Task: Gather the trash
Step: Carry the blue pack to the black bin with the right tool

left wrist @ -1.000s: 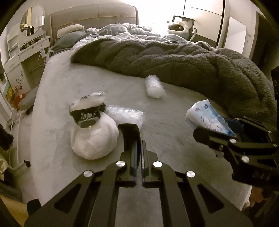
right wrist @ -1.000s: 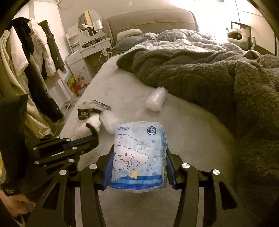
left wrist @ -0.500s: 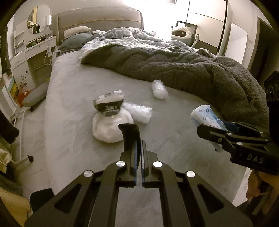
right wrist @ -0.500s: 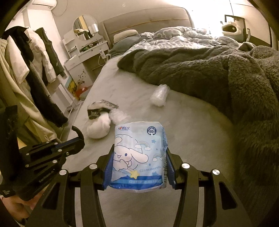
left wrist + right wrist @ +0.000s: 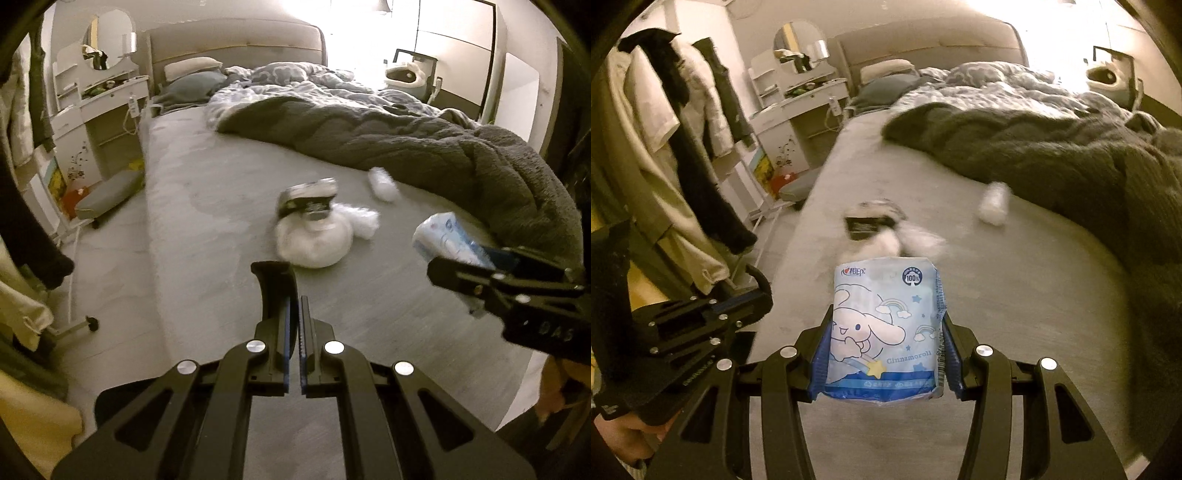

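Note:
My right gripper is shut on a blue Cinnamoroll tissue pack, held above the near part of the grey bed; the pack also shows in the left wrist view. My left gripper is shut and empty, above the bed's near left side. On the bed lie a white stuffed bag with a black-labelled wrapper on top, crumpled clear plastic beside it, and a small clear plastic roll farther back. They look blurred in the right wrist view.
A dark fluffy blanket covers the bed's right and far side. A white dressing table with a mirror and a low stool stand left of the bed. Clothes hang on a rack at the left.
Both grippers have pulled back from the bed, so the trash items look smaller and farther away. The right gripper still holds the tissue pack. The left stays shut.

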A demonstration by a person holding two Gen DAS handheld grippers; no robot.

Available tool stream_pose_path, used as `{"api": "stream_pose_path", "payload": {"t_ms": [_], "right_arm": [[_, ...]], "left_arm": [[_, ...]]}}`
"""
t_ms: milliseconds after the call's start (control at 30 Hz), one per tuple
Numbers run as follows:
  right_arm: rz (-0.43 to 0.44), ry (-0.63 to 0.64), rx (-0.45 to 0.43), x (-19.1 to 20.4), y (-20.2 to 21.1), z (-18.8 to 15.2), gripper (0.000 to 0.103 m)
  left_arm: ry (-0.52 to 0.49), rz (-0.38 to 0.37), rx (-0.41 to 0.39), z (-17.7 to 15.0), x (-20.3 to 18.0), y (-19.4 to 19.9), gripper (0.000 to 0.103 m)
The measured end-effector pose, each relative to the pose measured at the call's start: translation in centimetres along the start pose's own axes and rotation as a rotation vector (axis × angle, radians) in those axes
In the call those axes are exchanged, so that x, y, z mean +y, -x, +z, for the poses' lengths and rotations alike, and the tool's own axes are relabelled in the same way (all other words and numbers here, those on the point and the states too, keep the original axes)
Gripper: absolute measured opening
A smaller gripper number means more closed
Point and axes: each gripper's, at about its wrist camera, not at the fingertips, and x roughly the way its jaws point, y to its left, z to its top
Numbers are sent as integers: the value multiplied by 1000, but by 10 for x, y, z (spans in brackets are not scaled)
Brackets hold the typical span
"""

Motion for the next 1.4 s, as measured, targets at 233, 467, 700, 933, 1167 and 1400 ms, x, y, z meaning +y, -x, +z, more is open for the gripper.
{"api": "stream_pose_path", "payload": {"t_ms": [233,467,700,933,1167,1400], "right_arm": [[29,18,-8,28,3,1,51],[57,17,-11,53,3,0,51],[78,45,-11,84,-1,-4,51],[102,90,7,117,-17,-3,51],[129,118,31,144,-35,-1,51],[147,140,54,164,-49,-4,51]], "left_arm": [[17,37,2,-14,34,16,5],[68,76,22,-27,70,22,5],[138,95,54,-44,107,23,5],[183,121,84,-63,140,25,5],[213,148,134,-83,170,20,5],[254,157,202,-106,200,14,5]]}}
